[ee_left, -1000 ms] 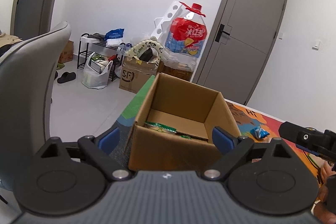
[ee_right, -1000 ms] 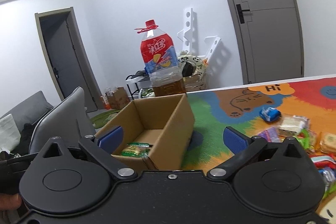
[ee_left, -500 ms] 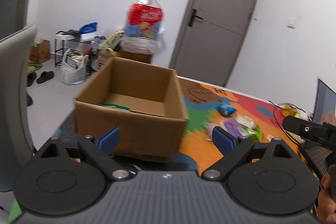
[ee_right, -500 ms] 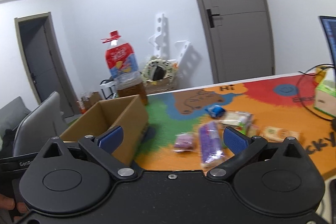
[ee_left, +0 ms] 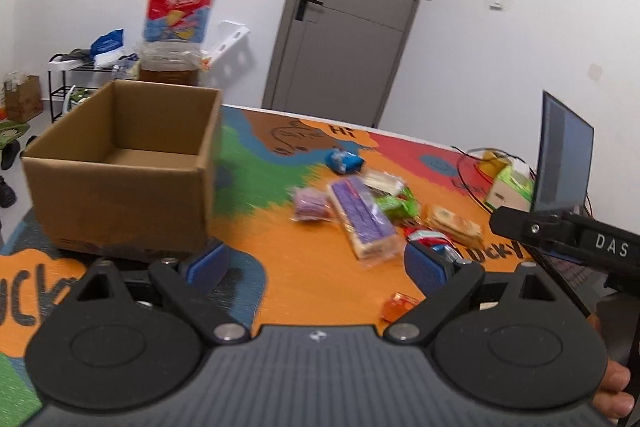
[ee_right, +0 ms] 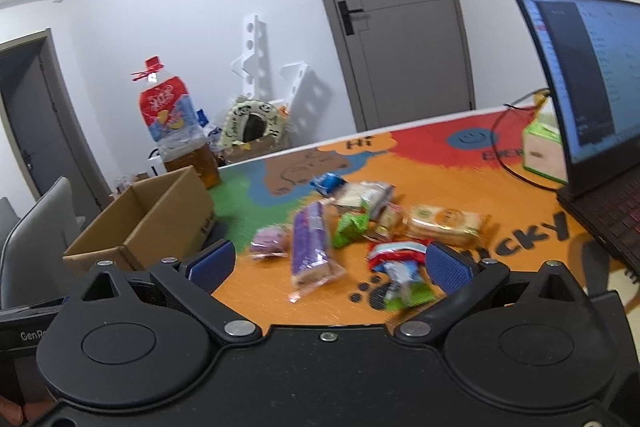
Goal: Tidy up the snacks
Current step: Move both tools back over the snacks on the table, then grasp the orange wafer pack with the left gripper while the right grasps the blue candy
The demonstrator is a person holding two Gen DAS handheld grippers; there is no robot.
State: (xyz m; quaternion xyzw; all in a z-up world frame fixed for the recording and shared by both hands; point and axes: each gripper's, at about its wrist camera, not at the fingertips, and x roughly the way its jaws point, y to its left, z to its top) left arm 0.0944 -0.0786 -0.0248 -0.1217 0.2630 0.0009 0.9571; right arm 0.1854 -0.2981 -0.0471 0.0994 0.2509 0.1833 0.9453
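At the left of the left wrist view an open cardboard box (ee_left: 120,171) is sitting on the colourful table mat (ee_left: 312,291), with a big red-capped bottle (ee_left: 176,23) standing just behind it in the upper left. The left gripper (ee_left: 316,263) is hanging low in the frame, its blue-padded fingers spread wide with nothing between them, hovering over bare orange mat. Toward the middle and right, the snacks are lying in a loose heap: a blue packet (ee_left: 343,161) farthest back, a small purple pack (ee_left: 310,203), a long purple-wrapped loaf (ee_left: 366,219) angled toward the camera, a green packet (ee_left: 394,205) touching it, and a tan cracker pack (ee_left: 454,225) farther right. A small orange candy (ee_left: 400,305) is lying apart from the heap, near the lower middle. A laptop (ee_left: 564,155) is standing open at the right edge. In the right wrist view, the right gripper (ee_right: 326,263) is also held wide apart and empty, aimed at the heap, with a red, white and green wrapper (ee_right: 400,275) lying just before its right finger.
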